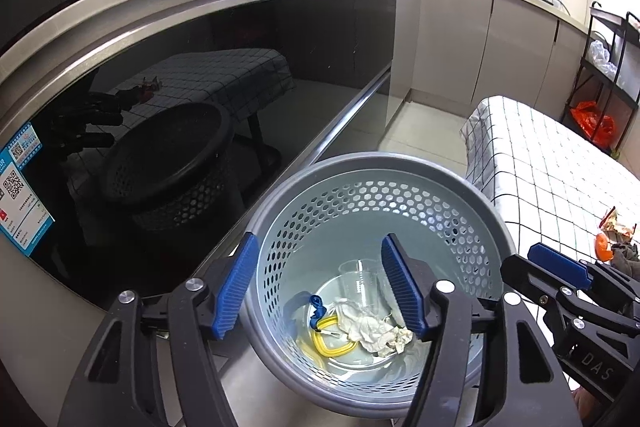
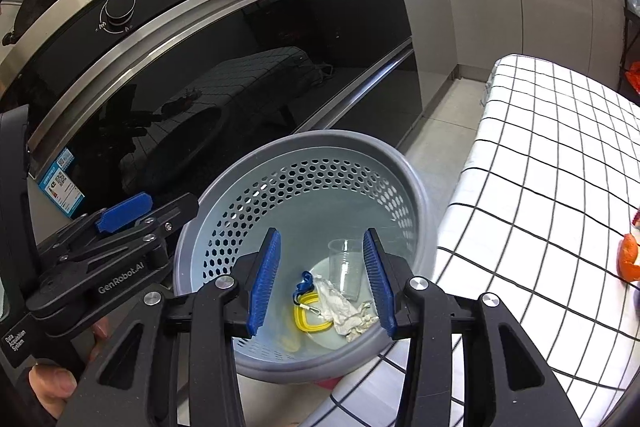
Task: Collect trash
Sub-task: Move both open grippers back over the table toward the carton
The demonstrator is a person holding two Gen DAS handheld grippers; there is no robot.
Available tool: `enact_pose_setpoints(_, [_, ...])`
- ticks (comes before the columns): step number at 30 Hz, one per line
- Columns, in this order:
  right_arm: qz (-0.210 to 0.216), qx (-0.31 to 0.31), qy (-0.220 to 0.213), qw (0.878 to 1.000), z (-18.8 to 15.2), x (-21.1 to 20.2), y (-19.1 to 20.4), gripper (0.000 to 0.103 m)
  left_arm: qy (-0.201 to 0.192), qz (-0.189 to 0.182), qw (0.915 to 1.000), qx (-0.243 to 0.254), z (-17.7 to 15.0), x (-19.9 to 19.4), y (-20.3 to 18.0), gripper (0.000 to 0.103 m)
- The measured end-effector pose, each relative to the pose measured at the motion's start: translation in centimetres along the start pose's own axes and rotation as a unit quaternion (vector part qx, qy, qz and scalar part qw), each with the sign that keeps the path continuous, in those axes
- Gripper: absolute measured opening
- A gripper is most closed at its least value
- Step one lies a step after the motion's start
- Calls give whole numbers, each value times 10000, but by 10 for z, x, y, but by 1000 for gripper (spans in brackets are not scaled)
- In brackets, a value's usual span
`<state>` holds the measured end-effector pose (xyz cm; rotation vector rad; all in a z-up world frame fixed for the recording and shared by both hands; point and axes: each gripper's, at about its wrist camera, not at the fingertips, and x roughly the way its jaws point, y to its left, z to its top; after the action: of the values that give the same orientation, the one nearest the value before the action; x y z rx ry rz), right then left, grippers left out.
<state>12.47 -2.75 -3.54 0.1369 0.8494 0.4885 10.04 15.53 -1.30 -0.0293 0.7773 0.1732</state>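
A grey perforated basket [image 1: 472,187] stands on the floor between the oven and the table. At its bottom lie a clear plastic cup [image 1: 360,279], a crumpled white tissue [image 1: 372,327] and a yellow ring on a blue cord [image 1: 328,343]. My left gripper [image 1: 318,287] hangs open above the basket with nothing between its blue pads. My right gripper [image 2: 322,283] is beside it over the same basket [image 2: 404,163], also open and empty. The cup [image 2: 346,267], the tissue [image 2: 340,307] and the yellow ring [image 2: 308,319] show between its pads, far below. An orange peel [image 1: 602,247] lies on the table.
A black glass oven door [image 1: 200,87] rises right behind the basket. A table under a checked cloth [image 2: 540,187] borders the basket on the right. A black trolley [image 1: 600,67] with an orange bag stands at the back right. A person's hand [image 2: 52,387] holds the left gripper.
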Motion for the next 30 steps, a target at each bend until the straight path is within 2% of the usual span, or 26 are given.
enact_pose_setpoints(9, [-259, 145, -164, 9994, -11, -28, -16, 43, -197, -129, 9996, 178, -3, -14, -21, 72])
enact_pose_setpoints(16, [-598, 327, -416, 9968, -20, -65, -39, 50, -277, -354, 9986, 287, -8, -27, -44, 78])
enact_pose_setpoints(30, [-1553, 885, -816, 9805, -58, -153, -117, 56, -320, -1069, 9902, 843, -26, -50, -129, 81])
